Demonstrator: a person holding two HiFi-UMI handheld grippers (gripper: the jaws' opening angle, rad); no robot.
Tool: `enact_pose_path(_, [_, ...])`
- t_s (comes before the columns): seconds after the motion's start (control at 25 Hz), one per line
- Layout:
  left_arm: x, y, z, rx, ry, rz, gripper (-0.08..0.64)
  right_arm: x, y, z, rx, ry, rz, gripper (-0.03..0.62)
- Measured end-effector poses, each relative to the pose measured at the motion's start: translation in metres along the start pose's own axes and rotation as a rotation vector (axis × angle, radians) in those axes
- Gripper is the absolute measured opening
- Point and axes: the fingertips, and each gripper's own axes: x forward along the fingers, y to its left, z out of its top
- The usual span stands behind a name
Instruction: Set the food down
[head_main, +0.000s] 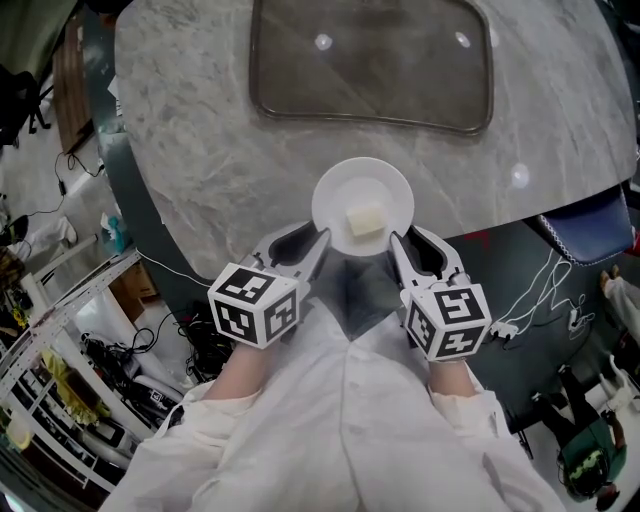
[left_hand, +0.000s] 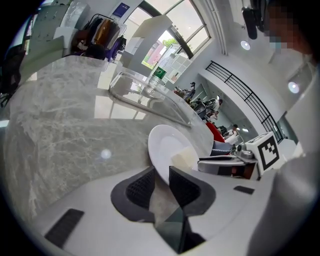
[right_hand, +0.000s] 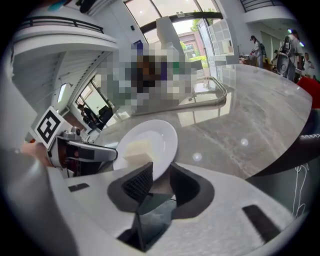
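A white plate (head_main: 345, 190) carries a pale yellow block of food (head_main: 365, 220) at the near edge of the grey marble table (head_main: 200, 130), its near rim reaching past the table edge. My left gripper (head_main: 318, 240) is shut on the plate's near-left rim, and my right gripper (head_main: 398, 240) is shut on its near-right rim. In the left gripper view the plate (left_hand: 165, 145) stands edge-on between the jaws of the left gripper (left_hand: 161, 175), with the food (left_hand: 184, 159) behind. In the right gripper view the plate (right_hand: 155, 137) and food (right_hand: 137, 150) sit in the right gripper (right_hand: 160, 172). Whether the plate rests on the table I cannot tell.
A large clear tray (head_main: 370, 60) lies at the far middle of the table. Shelves, cables and clutter (head_main: 70, 340) fill the floor at the left. A blue seat (head_main: 590, 225) and more cables are at the right. White sleeves (head_main: 340, 430) cover the near foreground.
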Motion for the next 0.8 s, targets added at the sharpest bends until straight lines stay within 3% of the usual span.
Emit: enact_pose_path(0.8, [-0.015, 0.001, 0.021, 0.098, -0.026, -0.011, 0.095, -0.007, 0.011, 0.02, -0.006, -0.05, -0.004, 0.084])
